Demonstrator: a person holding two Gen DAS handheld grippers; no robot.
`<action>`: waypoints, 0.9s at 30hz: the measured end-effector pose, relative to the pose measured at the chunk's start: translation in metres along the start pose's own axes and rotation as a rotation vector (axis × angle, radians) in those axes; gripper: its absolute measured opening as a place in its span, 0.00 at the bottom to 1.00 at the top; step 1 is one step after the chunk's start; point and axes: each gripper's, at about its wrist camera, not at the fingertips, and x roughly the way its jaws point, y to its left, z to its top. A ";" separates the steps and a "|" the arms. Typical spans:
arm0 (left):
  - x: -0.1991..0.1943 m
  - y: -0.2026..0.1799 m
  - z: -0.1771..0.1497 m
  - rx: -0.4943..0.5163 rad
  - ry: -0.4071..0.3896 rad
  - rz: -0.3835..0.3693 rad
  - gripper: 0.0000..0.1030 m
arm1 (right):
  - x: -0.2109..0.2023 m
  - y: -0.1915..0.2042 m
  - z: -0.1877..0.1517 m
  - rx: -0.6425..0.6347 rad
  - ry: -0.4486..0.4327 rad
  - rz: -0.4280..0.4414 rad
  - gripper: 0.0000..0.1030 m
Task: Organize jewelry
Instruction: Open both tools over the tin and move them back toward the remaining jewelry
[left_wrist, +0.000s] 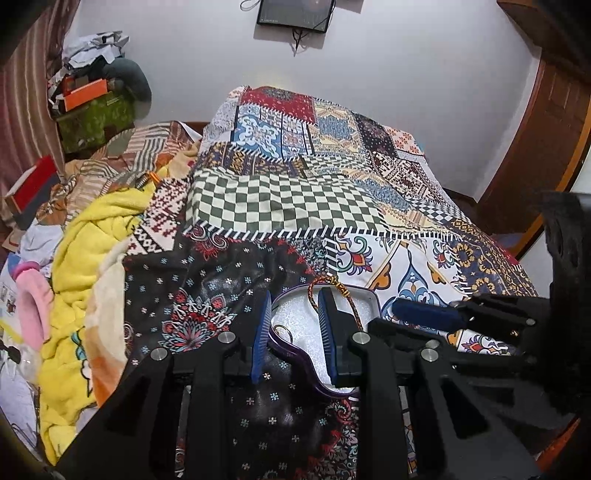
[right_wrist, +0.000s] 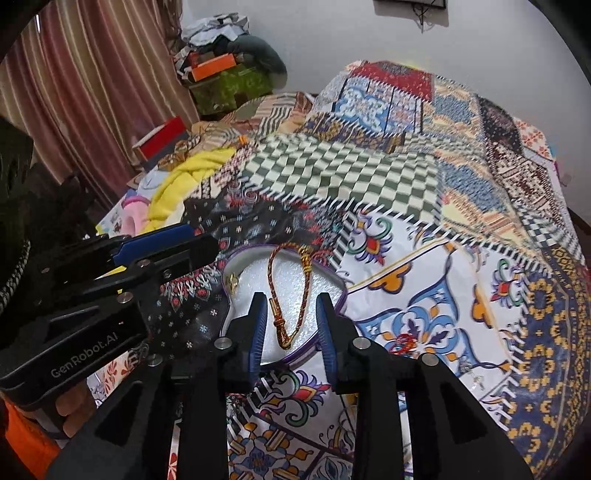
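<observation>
Jewelry lies in a shallow tray (right_wrist: 334, 282) with a purple rim and a sparkly white lining, set on a patchwork bedspread (right_wrist: 424, 229). Inside it a braided red-and-gold bracelet (right_wrist: 291, 291) curves in a long loop, its far end hanging over the tray's far rim, and a small gold piece (right_wrist: 234, 281), perhaps an earring, rests near the tray's left edge. The right gripper (right_wrist: 291, 334) hovers over the near part of the tray with its blue-padded jaws spread apart, the bracelet's near end lying between them but not pinched. The left gripper (left_wrist: 293, 332) also hangs over the tray, jaws parted and holding nothing; a thin ring-shaped item (left_wrist: 282, 329) sits by the rim between them, too small to name with confidence. In the left wrist view the right gripper comes in from the right side, just beside the tray. A yellow blanket (left_wrist: 92, 258) is heaped at the left of the bed.
</observation>
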 end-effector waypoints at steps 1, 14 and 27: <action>-0.003 0.000 0.000 0.004 -0.006 0.004 0.24 | -0.004 0.000 0.001 0.002 -0.009 -0.001 0.26; -0.056 -0.016 0.001 0.051 -0.096 0.033 0.44 | -0.077 -0.006 0.000 -0.012 -0.178 -0.122 0.46; -0.045 -0.047 -0.036 0.098 0.016 -0.010 0.49 | -0.089 -0.034 -0.043 0.011 -0.130 -0.214 0.49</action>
